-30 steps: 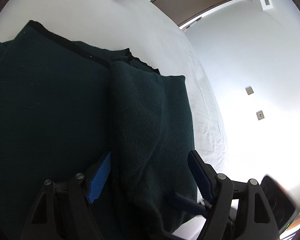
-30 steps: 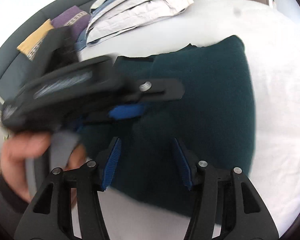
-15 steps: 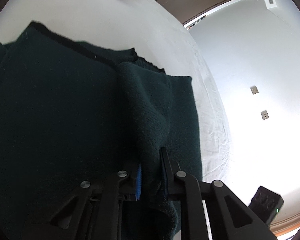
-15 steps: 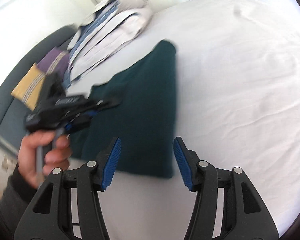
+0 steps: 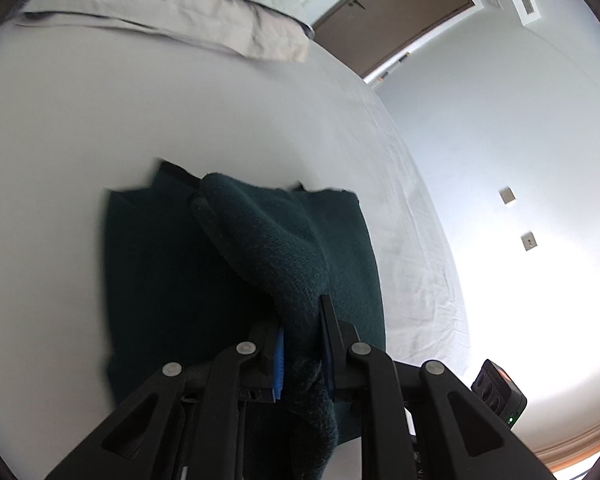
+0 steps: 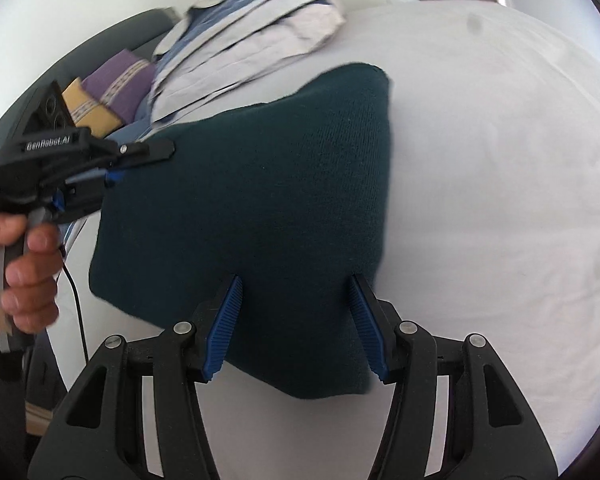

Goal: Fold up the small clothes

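Dark green sweater lying on the white bed, long axis running from its near hem toward the pile of folded clothes.

Left gripper is clamped on a raised fold at the near edge; right gripper, its 2 fingers spread wide and holding nothing, hovers over the same hem, so either is near.

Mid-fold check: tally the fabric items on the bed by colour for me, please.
Dark green: 1, the sweater, pinched by the left gripper
Pale grey/white with blue: 1 pile of folded clothes
Purple: 1 folded piece
Yellow: 1 folded piece
Total: 4
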A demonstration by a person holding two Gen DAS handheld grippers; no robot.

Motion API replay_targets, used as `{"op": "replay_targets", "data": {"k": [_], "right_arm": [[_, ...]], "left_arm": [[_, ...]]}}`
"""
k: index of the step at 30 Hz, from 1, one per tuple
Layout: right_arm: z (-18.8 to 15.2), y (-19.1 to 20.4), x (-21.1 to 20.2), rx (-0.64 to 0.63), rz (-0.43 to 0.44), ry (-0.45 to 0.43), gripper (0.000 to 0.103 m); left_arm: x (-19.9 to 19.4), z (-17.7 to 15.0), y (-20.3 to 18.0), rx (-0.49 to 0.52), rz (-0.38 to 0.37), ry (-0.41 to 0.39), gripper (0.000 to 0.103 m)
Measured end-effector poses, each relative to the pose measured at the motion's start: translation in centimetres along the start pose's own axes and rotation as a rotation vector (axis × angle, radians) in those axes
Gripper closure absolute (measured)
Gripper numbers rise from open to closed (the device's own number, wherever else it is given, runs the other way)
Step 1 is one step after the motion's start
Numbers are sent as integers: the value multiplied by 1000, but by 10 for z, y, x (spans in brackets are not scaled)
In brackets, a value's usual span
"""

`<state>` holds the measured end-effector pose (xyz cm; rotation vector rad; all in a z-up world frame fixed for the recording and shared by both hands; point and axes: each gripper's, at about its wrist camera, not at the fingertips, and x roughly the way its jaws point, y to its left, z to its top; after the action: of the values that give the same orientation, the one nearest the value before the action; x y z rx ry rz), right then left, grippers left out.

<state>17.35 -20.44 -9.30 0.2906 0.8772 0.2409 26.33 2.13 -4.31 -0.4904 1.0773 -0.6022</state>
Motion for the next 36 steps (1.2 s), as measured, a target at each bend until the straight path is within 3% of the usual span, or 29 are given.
{"op": "replay_targets", "data": {"k": [8, 12, 15, 17, 21, 24, 28, 32, 33, 35, 36], "right_arm": [[-14, 59, 33, -156, -39, 98, 49], [-22, 54, 44, -161, -53, 126, 49], [-24, 44, 40, -130, -27, 126, 49], [-22, 41, 35, -132, -21, 131, 49], [-18, 35, 23, -115, 10, 105, 49], [-13, 27, 6, -74, 46, 55, 49], [-10, 19, -3, -36, 78, 37, 49], [-11, 0, -1, 62, 139, 61, 49], [-14, -9, 5, 102, 156, 85, 49], [-17, -27, 18, 170, 182, 102, 61], [-18, -33, 20, 194, 197, 102, 63]], "left_arm": [[-6, -8, 52, -51, 76, 23, 86], [12, -24, 82, -111, 78, 22, 85], [19, -29, 102, -177, 30, 2, 80], [15, -30, 100, -175, 32, -15, 77], [-5, -28, 86, -123, 144, -83, 60], [-29, -32, 64, -61, 200, -174, 60], [-40, -52, 8, 130, 185, -219, 60], [-8, -72, -12, 231, 203, -147, 70], [6, -74, -3, 207, 212, -112, 75], [22, -76, 21, 134, 244, -77, 81], [26, -75, 37, 91, 235, -81, 97]]}}
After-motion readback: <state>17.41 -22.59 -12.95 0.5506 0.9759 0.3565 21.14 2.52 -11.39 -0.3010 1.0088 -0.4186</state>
